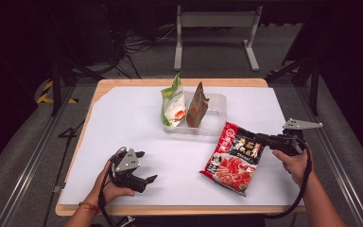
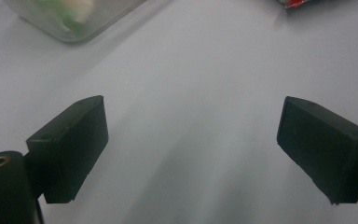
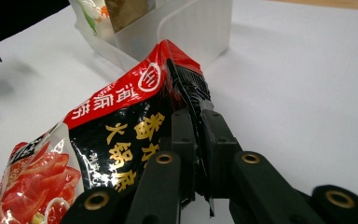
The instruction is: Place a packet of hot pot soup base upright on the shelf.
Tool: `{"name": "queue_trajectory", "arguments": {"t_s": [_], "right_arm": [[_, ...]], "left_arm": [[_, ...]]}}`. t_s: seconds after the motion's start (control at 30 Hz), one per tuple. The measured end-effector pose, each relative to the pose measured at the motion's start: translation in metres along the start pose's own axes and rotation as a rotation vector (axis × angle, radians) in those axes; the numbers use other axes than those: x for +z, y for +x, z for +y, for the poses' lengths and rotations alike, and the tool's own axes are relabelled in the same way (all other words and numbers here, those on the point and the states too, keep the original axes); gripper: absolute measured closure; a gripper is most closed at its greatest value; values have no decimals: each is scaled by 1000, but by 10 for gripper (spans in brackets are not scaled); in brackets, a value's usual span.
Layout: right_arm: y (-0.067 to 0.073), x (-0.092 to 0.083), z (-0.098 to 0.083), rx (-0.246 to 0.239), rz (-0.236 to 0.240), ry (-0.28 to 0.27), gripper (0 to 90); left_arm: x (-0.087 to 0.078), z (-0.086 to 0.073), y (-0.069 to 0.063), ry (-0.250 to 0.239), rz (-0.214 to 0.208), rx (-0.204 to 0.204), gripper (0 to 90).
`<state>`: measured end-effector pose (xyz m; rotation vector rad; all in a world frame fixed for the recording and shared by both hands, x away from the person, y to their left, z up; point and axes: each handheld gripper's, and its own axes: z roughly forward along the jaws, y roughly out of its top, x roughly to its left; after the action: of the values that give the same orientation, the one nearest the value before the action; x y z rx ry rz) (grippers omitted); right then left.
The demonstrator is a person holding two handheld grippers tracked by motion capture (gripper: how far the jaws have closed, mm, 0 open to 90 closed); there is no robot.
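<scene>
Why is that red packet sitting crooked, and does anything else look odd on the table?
The red packet is tilted because the right gripper pinches its edge, lifting that side. In the clear bin, the green-and-white pouch and brown pouch stand leaning slightly. Nothing looks spilled or torn.

Bright, even light falls from above onto the white sheet covering the wooden table (image 1: 123, 123), while the floor and corners around it sink into near black. Soft short shadows sit under the glossy red and black food packet (image 1: 234, 158) and the clear plastic tub (image 1: 217, 111). The high view is low in detail and a little grainy. In the left gripper view the tub (image 2: 74, 23) is blurred and the sheet greyish. In the right gripper view the packet (image 3: 116, 135) is sharp, with small glints on its film, and the left edge smears.
</scene>
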<state>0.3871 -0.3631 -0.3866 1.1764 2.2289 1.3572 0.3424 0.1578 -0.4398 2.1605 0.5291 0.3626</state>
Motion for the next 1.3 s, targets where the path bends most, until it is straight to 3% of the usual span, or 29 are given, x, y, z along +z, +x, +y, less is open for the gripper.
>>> {"name": "queue_trajectory", "arguments": {"t_s": [0.2,0.27,0.47,0.73,1.0,1.3], "right_arm": [[12,-11,7,-34,-8,-27,858],[16,-16,10,-44,15,-55,860],[37,-25,21,-92,16,-71,862],[50,-32,28,-134,2,-85,864],[57,-43,35,-163,-43,-93,865],[65,-53,41,-189,-48,-127,866]], "left_arm": [[0,0,0,-2,3,-3,96],[0,-1,-1,-1,2,-5,96],[-2,-1,0,-6,5,-2,95],[-3,-1,1,-5,12,-1,95],[-4,-2,1,-7,19,-2,93],[-7,-3,4,-19,26,-19,86]]}}
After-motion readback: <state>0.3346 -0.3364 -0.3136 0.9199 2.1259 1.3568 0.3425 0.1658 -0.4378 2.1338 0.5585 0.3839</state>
